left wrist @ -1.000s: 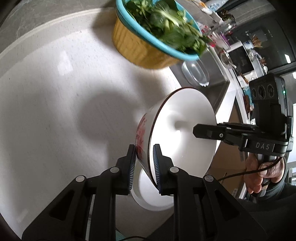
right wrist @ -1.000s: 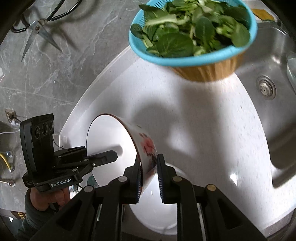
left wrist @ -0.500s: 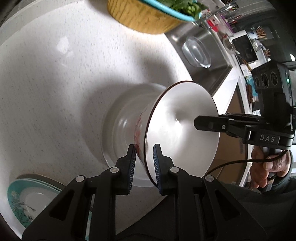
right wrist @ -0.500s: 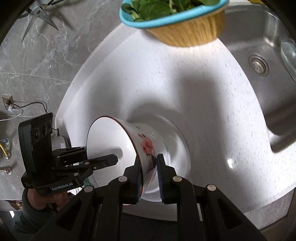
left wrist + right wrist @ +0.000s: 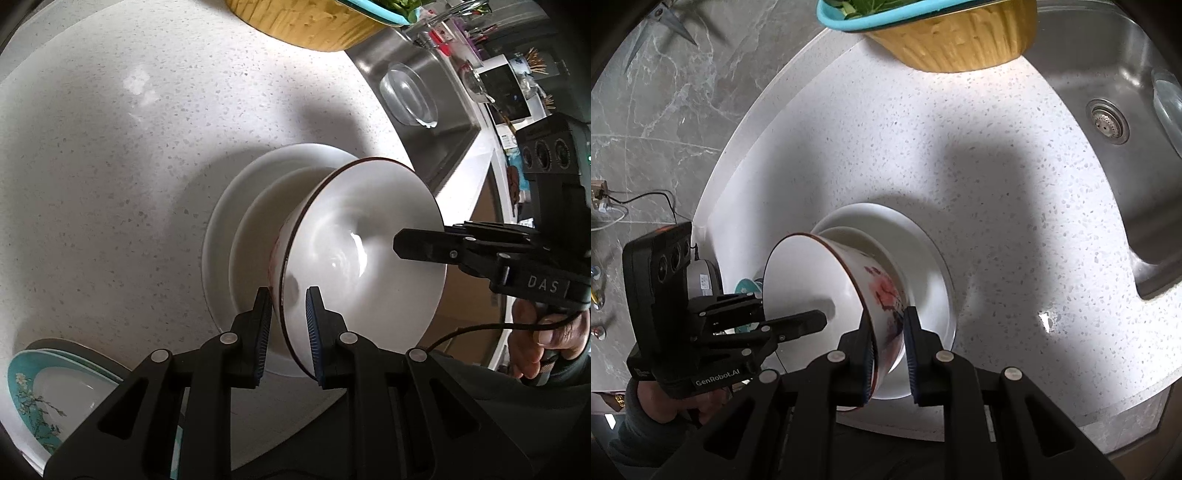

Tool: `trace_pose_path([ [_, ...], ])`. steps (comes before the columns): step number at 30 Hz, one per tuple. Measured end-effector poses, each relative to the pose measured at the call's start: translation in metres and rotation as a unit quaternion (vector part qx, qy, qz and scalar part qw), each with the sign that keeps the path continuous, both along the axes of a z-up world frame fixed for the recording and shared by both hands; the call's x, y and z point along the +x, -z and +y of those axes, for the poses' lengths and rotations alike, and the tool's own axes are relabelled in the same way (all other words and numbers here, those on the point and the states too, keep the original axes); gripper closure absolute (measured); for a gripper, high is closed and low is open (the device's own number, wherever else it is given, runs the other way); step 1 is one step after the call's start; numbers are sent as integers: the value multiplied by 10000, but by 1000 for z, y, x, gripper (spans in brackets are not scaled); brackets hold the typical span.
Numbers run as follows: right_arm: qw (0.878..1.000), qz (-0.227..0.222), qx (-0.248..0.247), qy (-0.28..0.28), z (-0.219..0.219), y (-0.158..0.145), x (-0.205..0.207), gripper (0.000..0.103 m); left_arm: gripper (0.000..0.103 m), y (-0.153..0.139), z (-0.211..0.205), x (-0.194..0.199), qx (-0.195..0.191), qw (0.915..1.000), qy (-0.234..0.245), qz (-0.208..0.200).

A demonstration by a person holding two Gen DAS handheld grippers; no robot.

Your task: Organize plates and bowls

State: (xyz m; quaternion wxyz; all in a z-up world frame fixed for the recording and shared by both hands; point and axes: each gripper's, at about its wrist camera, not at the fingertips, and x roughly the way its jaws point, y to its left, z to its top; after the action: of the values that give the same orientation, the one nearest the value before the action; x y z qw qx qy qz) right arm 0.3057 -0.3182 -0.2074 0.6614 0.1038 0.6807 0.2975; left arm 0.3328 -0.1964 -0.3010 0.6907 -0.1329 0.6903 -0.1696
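Note:
A white bowl (image 5: 354,258) with a dark rim and red flowers on its outside (image 5: 882,291) is held by both grippers. My left gripper (image 5: 288,325) is shut on its near rim. My right gripper (image 5: 888,345) is shut on the opposite rim. The bowl sits low over a stack of white plates (image 5: 236,221), also seen in the right wrist view (image 5: 923,258); I cannot tell whether it touches them. The right gripper also shows in the left wrist view (image 5: 413,243), and the left in the right wrist view (image 5: 805,319).
A teal flowered plate stack (image 5: 33,398) lies at the counter's near left. A yellow basket with a blue colander of greens (image 5: 953,33) stands at the back. A steel sink (image 5: 1115,122) with a glass bowl (image 5: 410,96) is to the right.
Both grippers have lowered the bowl towards the white plates, which have come into full view under it. The basket of greens has slid to the top of the views.

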Motion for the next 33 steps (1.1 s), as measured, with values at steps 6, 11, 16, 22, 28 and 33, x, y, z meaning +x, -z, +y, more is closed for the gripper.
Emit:
trace_pose_path([
  [6, 9988, -277, -320, -258, 12, -5, 0, 87, 86, -2, -3, 4, 157, 9999, 18, -23],
  [11, 9920, -755, -785, -633, 26, -11, -7, 87, 85, -3, -3, 4, 219, 9997, 14, -76],
  [16, 9814, -1173, -1202, -932, 39, -14, -15, 87, 85, -4, -1, 6, 237, 9997, -34, -99],
  [22, 9745, -1372, -1436, -1042, 42, -13, -16, 87, 80, -7, -6, 5, 384, 9990, 11, -214],
  [28, 9732, -1395, -1429, -1144, 45, -12, -18, 94, 56, -11, -17, 5, 526, 9978, 133, -375],
  [33, 9727, -1401, -1404, -1205, 48, -13, -19, 94, 47, -12, -22, 4, 553, 9974, 181, -432],
])
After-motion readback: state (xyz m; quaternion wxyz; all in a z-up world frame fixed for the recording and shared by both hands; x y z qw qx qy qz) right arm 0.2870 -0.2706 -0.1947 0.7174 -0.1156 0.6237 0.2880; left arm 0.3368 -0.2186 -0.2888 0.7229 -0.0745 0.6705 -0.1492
